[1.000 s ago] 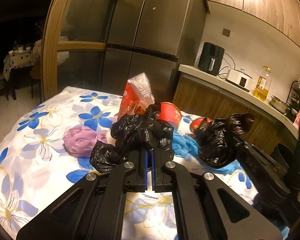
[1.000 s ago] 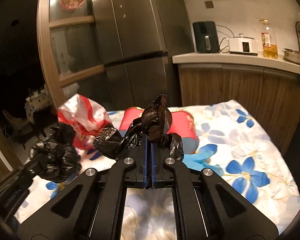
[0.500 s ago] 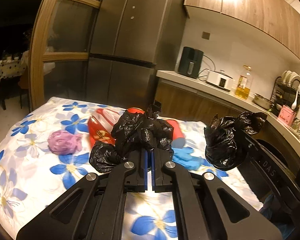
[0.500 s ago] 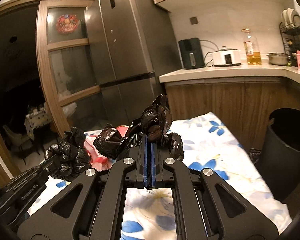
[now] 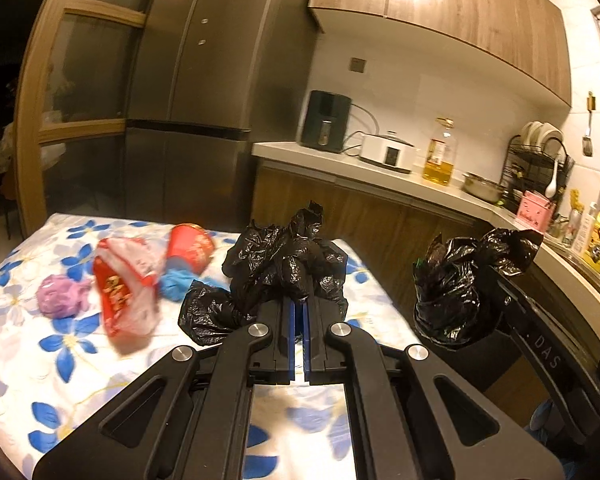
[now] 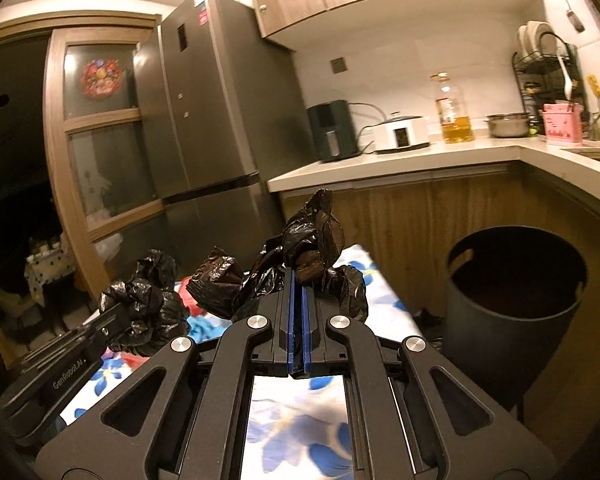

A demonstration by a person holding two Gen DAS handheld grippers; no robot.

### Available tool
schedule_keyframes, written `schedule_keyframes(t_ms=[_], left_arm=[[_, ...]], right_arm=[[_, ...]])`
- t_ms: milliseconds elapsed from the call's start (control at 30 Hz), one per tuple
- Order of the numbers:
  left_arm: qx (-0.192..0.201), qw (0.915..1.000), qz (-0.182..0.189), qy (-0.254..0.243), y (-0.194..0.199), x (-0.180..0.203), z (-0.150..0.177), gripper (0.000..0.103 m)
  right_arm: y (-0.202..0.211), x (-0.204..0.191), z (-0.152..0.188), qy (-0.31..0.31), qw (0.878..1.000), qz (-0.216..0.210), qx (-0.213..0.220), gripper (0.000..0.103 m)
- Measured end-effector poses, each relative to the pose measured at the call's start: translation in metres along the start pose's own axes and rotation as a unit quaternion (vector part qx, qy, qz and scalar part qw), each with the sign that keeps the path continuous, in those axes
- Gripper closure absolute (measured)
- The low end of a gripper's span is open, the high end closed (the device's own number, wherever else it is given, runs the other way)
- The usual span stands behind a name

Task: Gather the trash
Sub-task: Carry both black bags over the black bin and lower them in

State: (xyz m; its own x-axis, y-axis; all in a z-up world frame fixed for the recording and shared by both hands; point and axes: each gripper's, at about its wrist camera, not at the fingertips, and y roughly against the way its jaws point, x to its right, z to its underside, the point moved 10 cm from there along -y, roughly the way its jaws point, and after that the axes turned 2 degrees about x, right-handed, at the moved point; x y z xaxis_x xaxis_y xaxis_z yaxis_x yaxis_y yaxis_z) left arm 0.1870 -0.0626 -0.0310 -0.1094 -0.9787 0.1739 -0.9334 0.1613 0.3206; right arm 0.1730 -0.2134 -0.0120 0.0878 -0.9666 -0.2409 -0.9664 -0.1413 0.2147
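Left gripper [image 5: 299, 304] jaws closed on black trash bag [image 5: 276, 276], right gripper [image 6: 296, 280] alongside, likewise clamped on bag, both pointing slightly downward

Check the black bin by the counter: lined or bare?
Bare. The black bin shows an unlined rim with open handle cutouts. Both grippers hold bunched black bag plastic above the table.

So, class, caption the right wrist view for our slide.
Right tool shut on black bag, empty black bin beside floral table.

Glossy crinkled black plastic bag [image 5: 284, 272], brushed-metal fridge [image 5: 204, 92]
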Motion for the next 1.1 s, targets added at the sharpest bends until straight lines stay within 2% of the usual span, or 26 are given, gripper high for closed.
schedule_keyframes(t_ms=[500, 1100], left_arm=[[-0.001, 0.9968, 0.058, -0.055, -0.036, 0.104, -0.008, 0.101], [-0.003, 0.9882, 0.115, -0.102, -0.067, 0.201, -0.004, 0.101]], right_arm=[[0.024, 0.087, -0.030, -0.019, 0.997, 0.071, 0.039, 0.100], [0.043, 0.181, -0.056, -0.031, 0.986, 0.151, 0.066, 0.100]])
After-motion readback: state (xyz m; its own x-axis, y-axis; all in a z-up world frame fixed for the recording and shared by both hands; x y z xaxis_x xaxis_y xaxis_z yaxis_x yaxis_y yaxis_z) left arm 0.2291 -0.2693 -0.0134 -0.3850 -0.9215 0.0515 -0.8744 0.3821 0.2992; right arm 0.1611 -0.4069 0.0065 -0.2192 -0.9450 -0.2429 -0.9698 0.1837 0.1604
